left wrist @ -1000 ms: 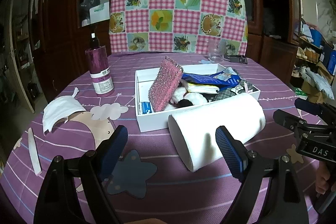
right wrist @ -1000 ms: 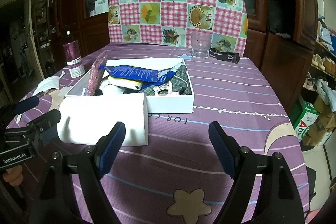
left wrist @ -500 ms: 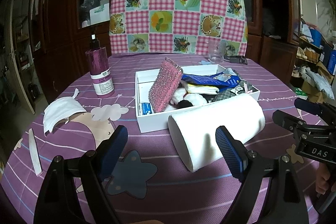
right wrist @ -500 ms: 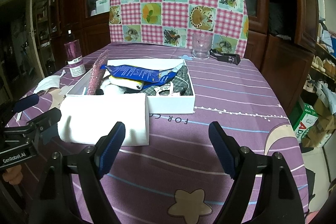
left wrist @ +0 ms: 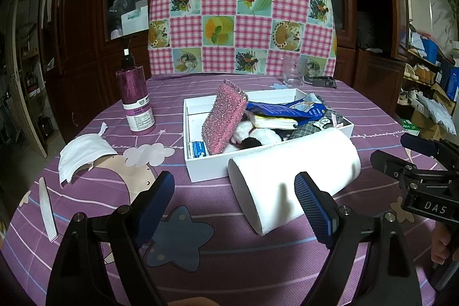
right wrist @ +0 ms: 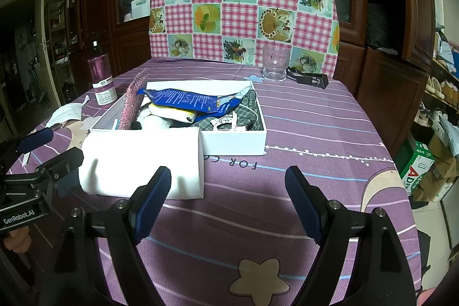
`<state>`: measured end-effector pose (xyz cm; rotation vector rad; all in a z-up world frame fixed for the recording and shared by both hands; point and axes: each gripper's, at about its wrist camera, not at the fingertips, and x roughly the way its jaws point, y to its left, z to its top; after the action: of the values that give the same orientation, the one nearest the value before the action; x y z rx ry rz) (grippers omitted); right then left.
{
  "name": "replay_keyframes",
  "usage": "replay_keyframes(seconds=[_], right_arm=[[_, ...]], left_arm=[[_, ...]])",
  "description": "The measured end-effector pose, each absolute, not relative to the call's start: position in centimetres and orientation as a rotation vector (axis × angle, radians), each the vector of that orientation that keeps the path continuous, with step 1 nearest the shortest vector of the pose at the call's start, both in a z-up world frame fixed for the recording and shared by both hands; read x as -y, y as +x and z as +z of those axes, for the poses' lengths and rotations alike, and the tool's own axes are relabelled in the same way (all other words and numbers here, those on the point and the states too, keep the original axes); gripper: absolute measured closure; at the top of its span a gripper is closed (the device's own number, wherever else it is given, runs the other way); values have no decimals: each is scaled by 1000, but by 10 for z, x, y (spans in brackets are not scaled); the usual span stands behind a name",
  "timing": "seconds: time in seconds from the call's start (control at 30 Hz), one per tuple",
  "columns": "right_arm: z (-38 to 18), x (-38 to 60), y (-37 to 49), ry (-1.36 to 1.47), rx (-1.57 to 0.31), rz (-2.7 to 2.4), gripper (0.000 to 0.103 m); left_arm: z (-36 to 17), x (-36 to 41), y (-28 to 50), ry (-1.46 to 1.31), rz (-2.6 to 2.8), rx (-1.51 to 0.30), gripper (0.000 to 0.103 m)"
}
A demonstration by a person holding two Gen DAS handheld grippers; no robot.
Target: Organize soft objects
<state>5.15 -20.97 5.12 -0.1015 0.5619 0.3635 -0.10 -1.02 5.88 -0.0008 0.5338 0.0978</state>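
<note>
A white paper roll (left wrist: 295,177) lies on its side on the purple table, against the front of a white box (left wrist: 212,167). The box holds a pink sponge (left wrist: 223,116), a blue packet (left wrist: 284,109), a black-and-white plush and grey checked cloth. My left gripper (left wrist: 235,204) is open and empty, just short of the roll's near end. In the right wrist view the roll (right wrist: 143,159) and box (right wrist: 232,141) lie ahead-left of my right gripper (right wrist: 226,195), which is open and empty. A white mask (left wrist: 81,152) lies at the left.
A purple pump bottle (left wrist: 136,102) stands left of the box. A glass (left wrist: 292,72) and a black clip (left wrist: 322,82) stand behind it. A white strip (left wrist: 47,208) lies at the near left. A checked cloth hangs behind the table; cabinets and shelves surround it.
</note>
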Motion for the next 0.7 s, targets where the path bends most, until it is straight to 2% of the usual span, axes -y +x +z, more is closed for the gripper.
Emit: replay_keyframes(seconds=[0.7], right_arm=[[50,209,51,-103,-565,362,21]], left_arm=[[59,11,-2,4,99,-529,16]])
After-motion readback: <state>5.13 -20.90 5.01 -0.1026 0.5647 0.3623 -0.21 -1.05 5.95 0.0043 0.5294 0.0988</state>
